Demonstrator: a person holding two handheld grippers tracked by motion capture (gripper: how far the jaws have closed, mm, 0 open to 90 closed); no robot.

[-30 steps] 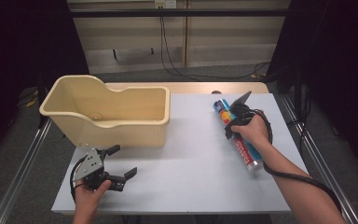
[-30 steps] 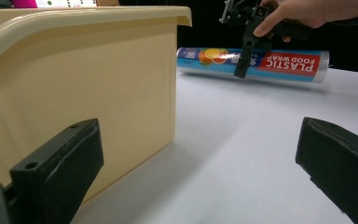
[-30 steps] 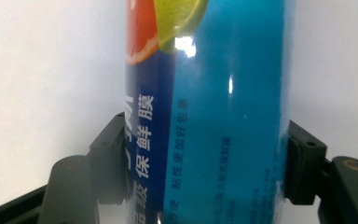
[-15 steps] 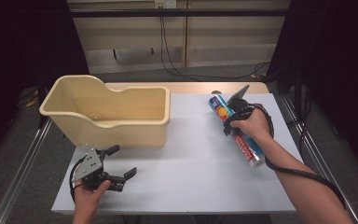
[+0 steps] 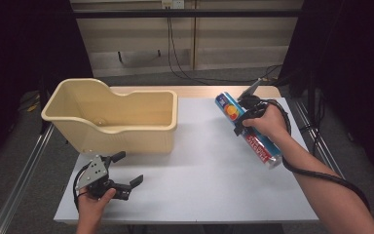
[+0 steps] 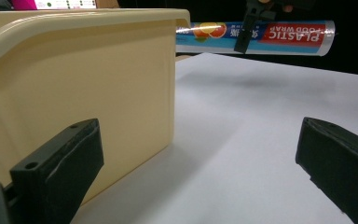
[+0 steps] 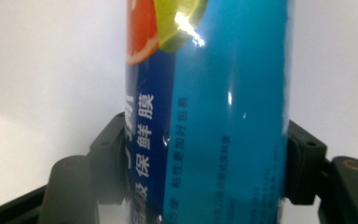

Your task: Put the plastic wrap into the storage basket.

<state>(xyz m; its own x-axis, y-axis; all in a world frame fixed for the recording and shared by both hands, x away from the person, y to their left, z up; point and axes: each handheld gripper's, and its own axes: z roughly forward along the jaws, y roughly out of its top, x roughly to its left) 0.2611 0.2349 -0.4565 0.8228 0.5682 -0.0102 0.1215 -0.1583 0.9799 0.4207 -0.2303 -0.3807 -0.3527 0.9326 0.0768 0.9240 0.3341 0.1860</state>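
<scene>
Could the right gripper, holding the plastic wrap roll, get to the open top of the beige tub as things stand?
Probably yes. The right gripper holds the plastic wrap roll above the table, and nothing stands between it and the beige tub; the left gripper sits low, nearer the person.

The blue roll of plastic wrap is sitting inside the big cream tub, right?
No. The blue plastic wrap roll is outside the cream plastic tub, gripped in the right tongs above the white table, as the high view shows.
</scene>
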